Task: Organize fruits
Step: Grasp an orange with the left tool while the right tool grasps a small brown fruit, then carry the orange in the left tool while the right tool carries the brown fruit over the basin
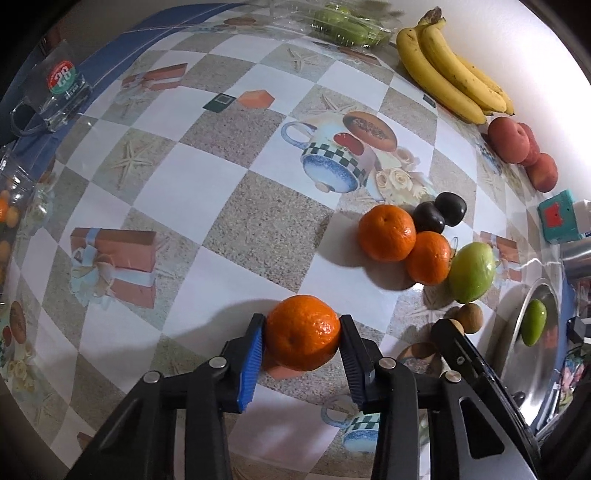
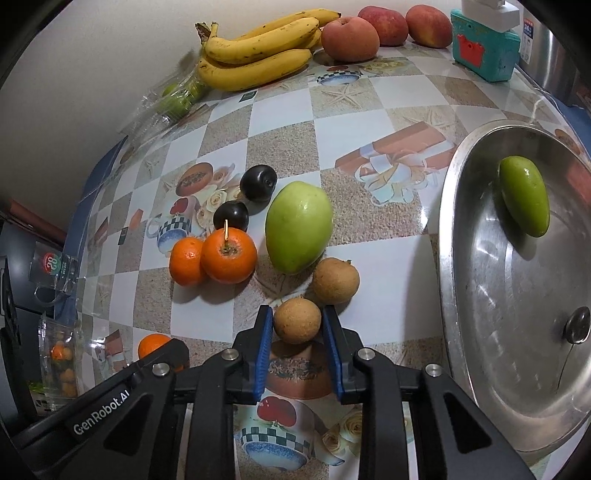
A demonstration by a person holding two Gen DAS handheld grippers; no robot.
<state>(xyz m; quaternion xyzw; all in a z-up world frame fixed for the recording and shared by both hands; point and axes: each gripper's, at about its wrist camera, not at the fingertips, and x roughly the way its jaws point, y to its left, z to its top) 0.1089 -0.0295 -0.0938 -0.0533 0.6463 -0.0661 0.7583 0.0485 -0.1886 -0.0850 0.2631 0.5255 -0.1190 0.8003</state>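
My left gripper (image 1: 303, 328) is shut on an orange mandarin (image 1: 303, 332) just above the tablecloth; that mandarin peeks out in the right wrist view (image 2: 153, 343). My right gripper (image 2: 297, 319) is shut on a small brown round fruit (image 2: 297, 320). A second brown fruit (image 2: 335, 280) lies just beyond it. Two mandarins (image 2: 229, 254), two dark plums (image 2: 258, 182) and a green mango (image 2: 298, 227) sit in a cluster ahead. A steel plate (image 2: 480, 332) at the right holds a small green fruit (image 2: 524, 201).
Bananas (image 2: 258, 55) and red peaches (image 2: 349, 38) lie along the wall. A clear box of green fruit (image 1: 347, 24), a teal box (image 2: 484, 50), a glass mug (image 1: 59, 88) and a clear cup (image 2: 59, 362) stand around the table edges.
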